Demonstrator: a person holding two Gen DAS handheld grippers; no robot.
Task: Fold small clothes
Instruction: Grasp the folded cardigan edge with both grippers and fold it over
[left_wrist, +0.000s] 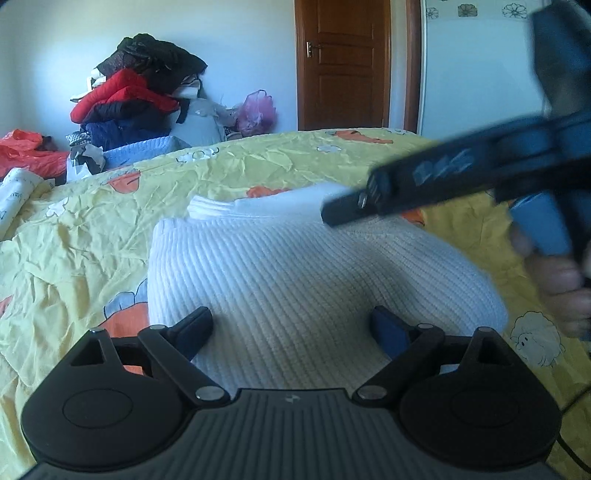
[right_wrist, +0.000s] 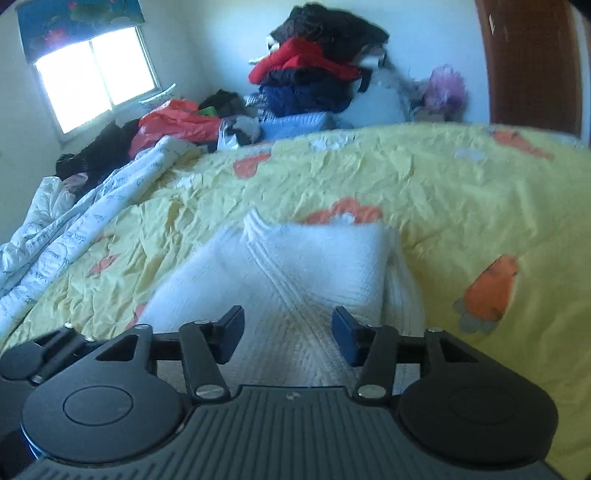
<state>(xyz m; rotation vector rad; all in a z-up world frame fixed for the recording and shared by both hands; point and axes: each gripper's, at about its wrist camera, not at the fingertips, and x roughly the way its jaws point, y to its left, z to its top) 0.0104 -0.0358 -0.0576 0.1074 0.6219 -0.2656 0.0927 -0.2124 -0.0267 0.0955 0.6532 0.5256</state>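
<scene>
A white ribbed knit sweater (left_wrist: 295, 273) lies folded on the yellow printed bedsheet (left_wrist: 92, 236). My left gripper (left_wrist: 291, 325) is open and empty, its jaws wide apart just above the sweater's near part. My right gripper (right_wrist: 288, 325) is open and empty, hovering over the same sweater (right_wrist: 314, 258), whose sleeve is folded across the body. The right gripper also shows in the left wrist view (left_wrist: 354, 206), blurred, reaching in from the right over the sweater's far edge.
A pile of red, dark and blue clothes (left_wrist: 136, 96) is stacked beyond the bed by the wall. A brown door (left_wrist: 343, 62) stands behind. A white duvet (right_wrist: 55, 240) and orange fabric (right_wrist: 177, 122) lie at the bed's left. A window (right_wrist: 96, 77) is on the left.
</scene>
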